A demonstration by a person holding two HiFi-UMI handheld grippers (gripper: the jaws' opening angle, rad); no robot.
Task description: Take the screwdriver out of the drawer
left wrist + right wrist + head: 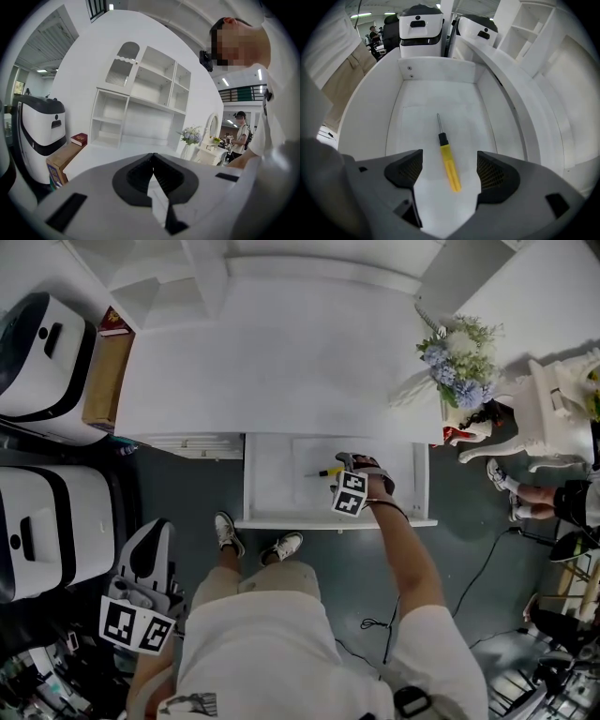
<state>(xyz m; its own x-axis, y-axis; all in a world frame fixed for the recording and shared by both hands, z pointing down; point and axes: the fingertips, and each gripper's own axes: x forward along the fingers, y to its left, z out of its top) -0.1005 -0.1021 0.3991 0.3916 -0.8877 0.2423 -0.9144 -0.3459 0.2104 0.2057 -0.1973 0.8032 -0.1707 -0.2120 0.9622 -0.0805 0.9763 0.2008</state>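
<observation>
A: Where is the screwdriver point(447, 157) found?

B: It is seen lying flat and alone on the floor of the open drawer point(437, 71). In the right gripper view its metal shaft is pointed to 12 o'clock and its yellow handle trails toward 6, tilted slightly to 5.

A: How are the grippers held?

B: The right gripper point(450, 168) is spread wide and nothing is gripped. Its jaws are set at 9 and 3 o'clock of the handle, which lies between them untouched. The left gripper point(153, 174) is closed tight on nothing and is kept low at 7 o'clock in the head view, well apart from the drawer.

A: How is the tool expected to handle?

B: It is judged light and stiff. The plastic handle looks smooth, so some slipping may be expected. It is best taken across the thick middle of the handle, not by the thin shaft.

A: Is room left for the move?

B: Bare floor is seen all round the tool. The side walls are well clear of the jaws and the far wall stands at 12 o'clock. The desk point(281, 362) edge is seen above at 3 o'clock, so a straight lift before any swing is advised.
</observation>
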